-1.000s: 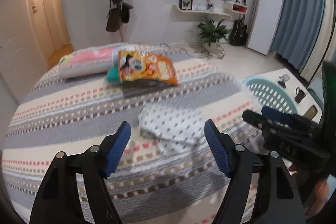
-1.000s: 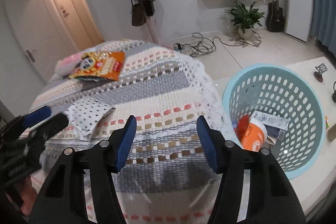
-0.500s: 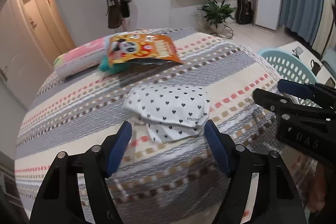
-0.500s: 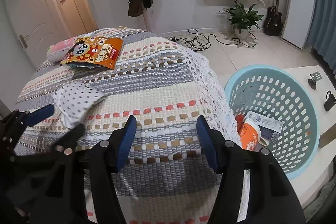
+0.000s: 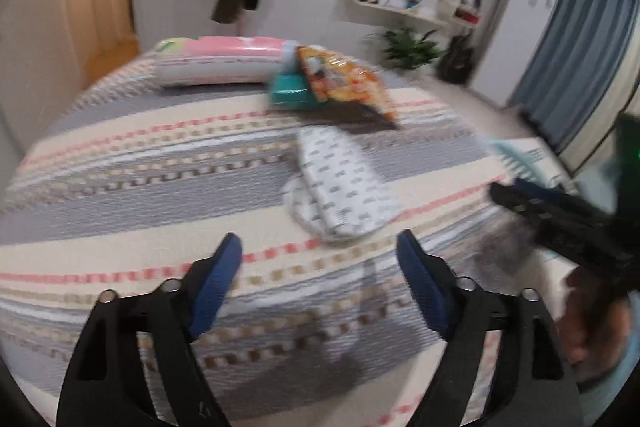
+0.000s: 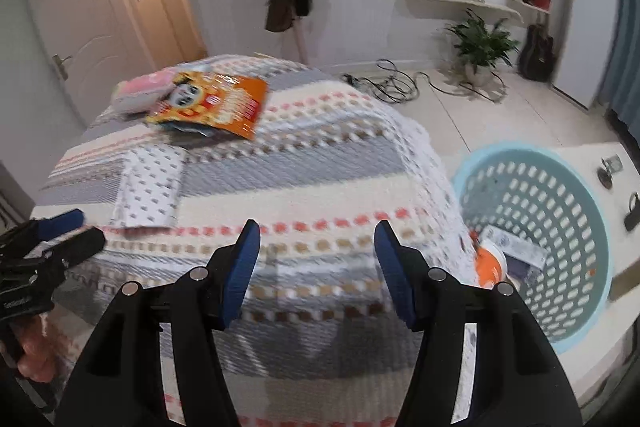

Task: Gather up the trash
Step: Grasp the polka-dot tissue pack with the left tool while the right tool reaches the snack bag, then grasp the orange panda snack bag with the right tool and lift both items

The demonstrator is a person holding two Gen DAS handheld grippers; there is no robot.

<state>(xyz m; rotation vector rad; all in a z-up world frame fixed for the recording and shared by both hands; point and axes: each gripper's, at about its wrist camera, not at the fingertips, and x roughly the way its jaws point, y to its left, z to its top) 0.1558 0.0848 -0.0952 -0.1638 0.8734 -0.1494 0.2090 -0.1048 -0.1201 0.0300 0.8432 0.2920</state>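
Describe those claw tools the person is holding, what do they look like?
Both match: the left gripper and right gripper each have two black plastic arms with silver rivets, ending in blue ribbed pads. The left one's side carries small white lettering, too blurred to read. No cables or sleeves show.

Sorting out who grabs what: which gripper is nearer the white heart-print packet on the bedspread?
Left. The left gripper hangs open just short of the white heart-print packet, nothing between its jaws. The right gripper sits further right, toward the blue basket.
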